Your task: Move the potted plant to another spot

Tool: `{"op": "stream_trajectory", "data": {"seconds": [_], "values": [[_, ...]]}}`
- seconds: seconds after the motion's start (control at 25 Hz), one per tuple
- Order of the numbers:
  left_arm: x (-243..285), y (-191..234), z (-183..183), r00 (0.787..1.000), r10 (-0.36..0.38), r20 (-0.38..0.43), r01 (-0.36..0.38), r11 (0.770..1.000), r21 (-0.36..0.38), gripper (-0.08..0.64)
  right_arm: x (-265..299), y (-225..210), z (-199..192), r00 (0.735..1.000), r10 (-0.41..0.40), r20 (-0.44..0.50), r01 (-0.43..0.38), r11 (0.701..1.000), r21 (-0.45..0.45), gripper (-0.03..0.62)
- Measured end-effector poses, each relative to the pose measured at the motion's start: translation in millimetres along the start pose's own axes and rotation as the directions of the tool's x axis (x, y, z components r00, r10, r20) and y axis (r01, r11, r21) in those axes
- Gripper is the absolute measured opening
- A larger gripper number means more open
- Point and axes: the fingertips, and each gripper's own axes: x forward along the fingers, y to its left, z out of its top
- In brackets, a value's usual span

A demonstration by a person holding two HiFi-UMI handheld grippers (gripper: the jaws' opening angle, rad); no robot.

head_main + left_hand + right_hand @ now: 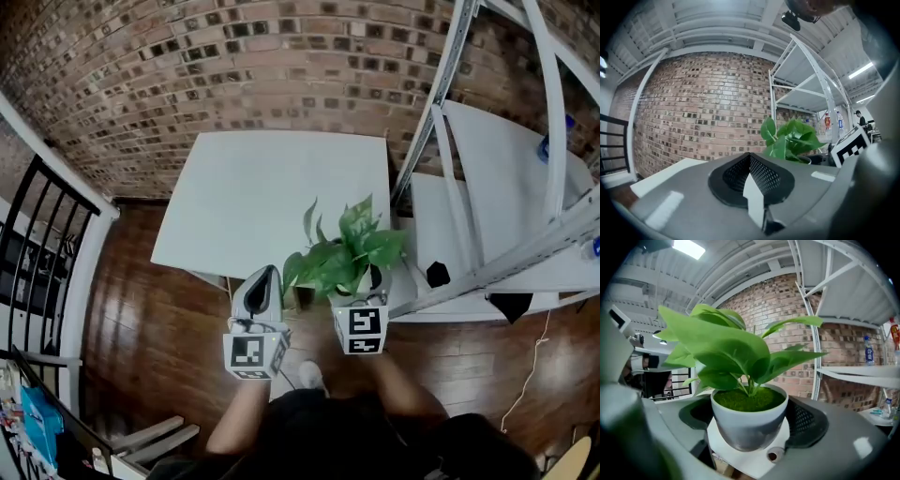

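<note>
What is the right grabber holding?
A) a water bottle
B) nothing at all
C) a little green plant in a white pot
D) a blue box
C: in the right gripper view, the potted plant sits squarely between the jaws of the right gripper, with the dark pads against both sides of its white pot.
</note>
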Motion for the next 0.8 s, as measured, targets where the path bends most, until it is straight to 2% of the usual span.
{"op": "stream_trajectory", "data": {"seconds": [0.32,0.48,0.6,0.8], "values": [[18,21,-22,0.999,-0.032,-0.026,0.032,0.999,-0.003,0.012,76,0,-74,0.997,-0.031,-0.073,0.030,0.999,-0.015,0.466],[24,36,-40,0.999,-0.012,-0.040,0.012,1.000,0.002,0.012,94,-1,-109,0.990,-0.048,-0.135,0.050,0.999,0.009,0.466],[26,42,-45,0.998,-0.008,-0.060,0.007,1.000,-0.011,0.012,102,-4,-125,0.985,-0.063,-0.159,0.065,0.998,0.005,0.466],[21,51,-53,0.998,-0.004,-0.061,0.003,1.000,-0.016,0.012,115,-2,-143,0.984,-0.046,-0.172,0.046,0.999,-0.004,0.466]]}}
